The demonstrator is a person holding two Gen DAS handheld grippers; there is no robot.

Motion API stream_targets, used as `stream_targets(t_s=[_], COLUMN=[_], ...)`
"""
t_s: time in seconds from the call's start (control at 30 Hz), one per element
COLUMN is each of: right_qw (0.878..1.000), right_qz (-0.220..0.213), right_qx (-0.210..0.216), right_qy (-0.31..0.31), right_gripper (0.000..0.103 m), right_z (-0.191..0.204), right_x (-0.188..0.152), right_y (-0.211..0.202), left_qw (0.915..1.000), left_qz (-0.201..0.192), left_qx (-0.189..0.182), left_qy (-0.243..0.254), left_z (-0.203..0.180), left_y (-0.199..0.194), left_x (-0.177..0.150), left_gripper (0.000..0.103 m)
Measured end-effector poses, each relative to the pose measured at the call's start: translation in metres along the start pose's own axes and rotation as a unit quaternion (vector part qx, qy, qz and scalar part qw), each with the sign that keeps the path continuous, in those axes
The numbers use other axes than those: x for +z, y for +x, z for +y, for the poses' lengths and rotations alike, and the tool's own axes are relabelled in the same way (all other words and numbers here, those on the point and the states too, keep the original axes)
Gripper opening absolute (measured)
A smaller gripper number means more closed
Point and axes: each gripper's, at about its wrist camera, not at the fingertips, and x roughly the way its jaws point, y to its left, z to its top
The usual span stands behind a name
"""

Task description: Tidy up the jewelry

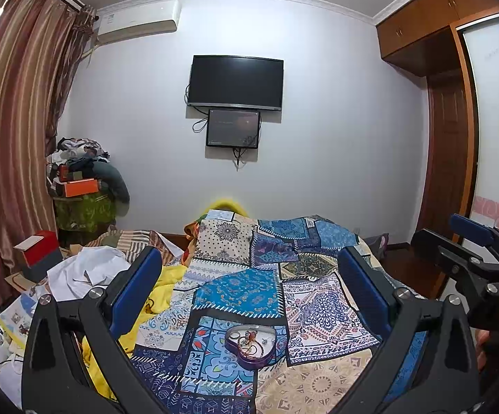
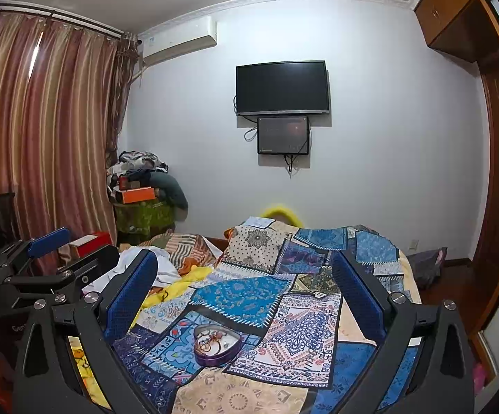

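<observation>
Sitting on the patchwork bedspread (image 1: 242,293) just ahead of me is a purple heart-shaped tin (image 1: 255,346), lid off, with the jewelry (image 1: 249,339) lying loose inside it: I can make out a few rings or bangles, a thin cord or chain and a small reddish piece, but they are too small and tangled to sort by kind from here. No piece shows on the cloth around the tin. My left gripper (image 1: 249,286) is held above the bedspread with its blue-padded jaws spread wide and nothing between them; the tin shows low in the gap, well short of the fingertips. My right gripper (image 2: 246,289) is the same, wide apart and empty, with the tin (image 2: 217,346) lying below and between its fingers.

I judge this scene fits two stages alike: the pieces may be in the tin waiting to be taken out and laid in order, or they may have been gathered into it as the tidy end. No lid and no second container shows clearly in either view. Either way, any reach into the tin calls for a slow descent, jaws narrowed well down, and a pinch on one item at its edge so the cord does not drag the others along.

Beyond the bedspread lie a yellow blanket (image 1: 161,286) and white cloth (image 1: 87,269) to the left.
</observation>
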Motion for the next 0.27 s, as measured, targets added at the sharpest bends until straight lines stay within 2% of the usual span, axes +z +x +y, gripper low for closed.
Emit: stream_targets(t_s=[0.27], right_qw=[1.000], right_qz=[0.007], right_qx=[-0.001], right_qy=[0.008], right_gripper=[0.100], right_z=[-0.0031], right_x=[-0.0019], right_y=[0.0037], left_qw=[1.0000], left_qz=[0.004], left_qx=[-0.003], left_qy=[0.008], left_z=[0.0001], left_y=[0.0025], left_x=[-0.0005], left_gripper=[0.102])
